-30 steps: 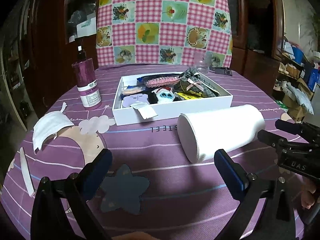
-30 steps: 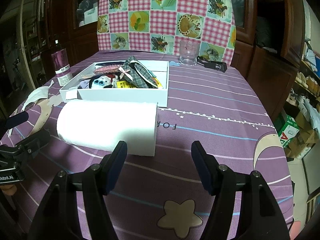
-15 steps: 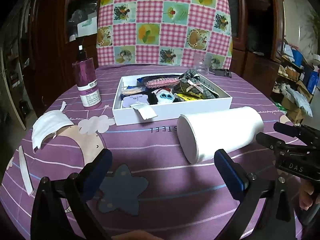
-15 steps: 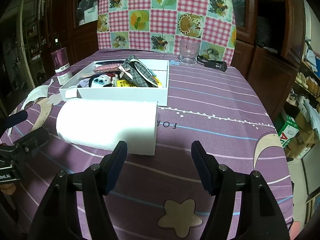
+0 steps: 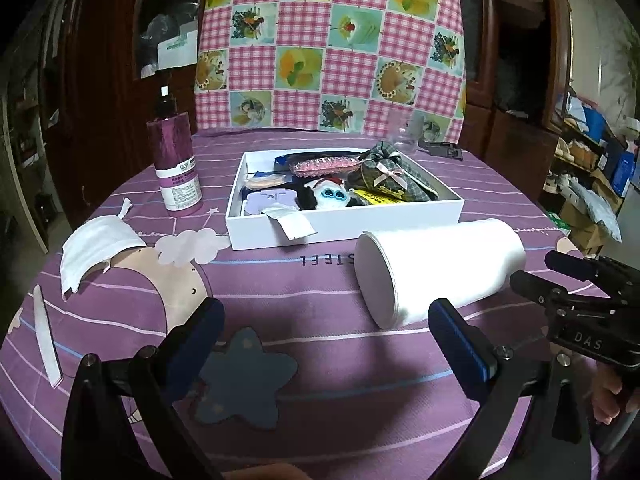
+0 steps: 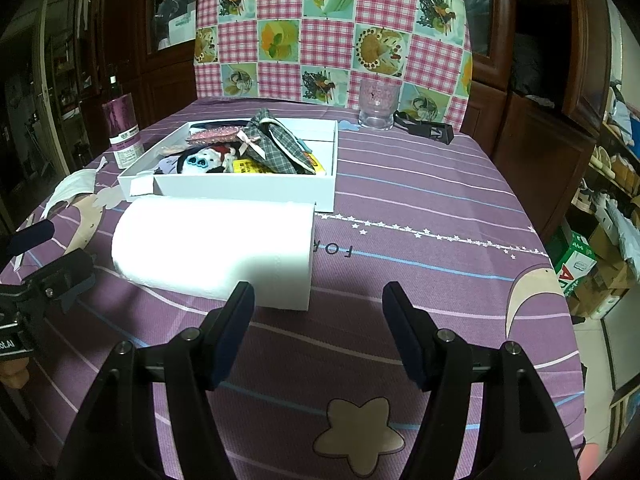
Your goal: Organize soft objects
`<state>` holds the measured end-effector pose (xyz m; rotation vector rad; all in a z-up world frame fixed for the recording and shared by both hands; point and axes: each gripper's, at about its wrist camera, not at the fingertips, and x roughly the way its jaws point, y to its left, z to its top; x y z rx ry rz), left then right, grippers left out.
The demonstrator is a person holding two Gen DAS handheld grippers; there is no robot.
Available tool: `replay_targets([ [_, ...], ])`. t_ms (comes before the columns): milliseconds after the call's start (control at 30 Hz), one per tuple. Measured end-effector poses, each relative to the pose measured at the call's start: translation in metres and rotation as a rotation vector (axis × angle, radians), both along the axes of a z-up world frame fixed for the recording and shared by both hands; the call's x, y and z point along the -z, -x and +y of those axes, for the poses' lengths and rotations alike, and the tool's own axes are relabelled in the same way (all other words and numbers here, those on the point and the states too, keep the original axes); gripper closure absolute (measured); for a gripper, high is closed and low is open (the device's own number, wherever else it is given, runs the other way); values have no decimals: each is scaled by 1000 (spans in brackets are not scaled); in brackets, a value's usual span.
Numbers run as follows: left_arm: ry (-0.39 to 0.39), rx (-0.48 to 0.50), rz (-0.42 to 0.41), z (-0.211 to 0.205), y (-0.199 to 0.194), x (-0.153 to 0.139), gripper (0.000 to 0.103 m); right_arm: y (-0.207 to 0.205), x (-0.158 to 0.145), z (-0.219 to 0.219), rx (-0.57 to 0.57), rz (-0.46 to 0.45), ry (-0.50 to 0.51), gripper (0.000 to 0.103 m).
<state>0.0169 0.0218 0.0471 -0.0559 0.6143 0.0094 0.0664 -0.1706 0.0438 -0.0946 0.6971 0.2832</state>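
Observation:
A white paper towel roll [image 5: 440, 268] [image 6: 212, 244] lies on its side on the purple tablecloth, just in front of a white box [image 5: 360, 220] [image 6: 248, 188]. The box holds several soft things: a plaid pouch [image 5: 384, 176], a plush toy [image 5: 328, 196] and a pink beaded piece [image 5: 324, 166]. My left gripper [image 5: 326, 320] is open, hovering near the roll's left end with nothing between its fingers. My right gripper [image 6: 318, 302] is open too, just before the roll's right end. A white face mask [image 5: 96, 240] lies at the left.
A purple spray bottle [image 5: 174, 164] stands left of the box. A glass [image 6: 378, 106] and a black clip [image 6: 428, 128] sit at the table's far side. A white strip [image 5: 46, 332] lies near the left edge. A chequered cloth hangs behind; shelves and boxes crowd the right.

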Motion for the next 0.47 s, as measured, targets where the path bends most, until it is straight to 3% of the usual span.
replay_targets([
  [467, 22, -19, -2, 7, -2, 0, 0, -1, 2, -3, 2, 1, 8, 36],
])
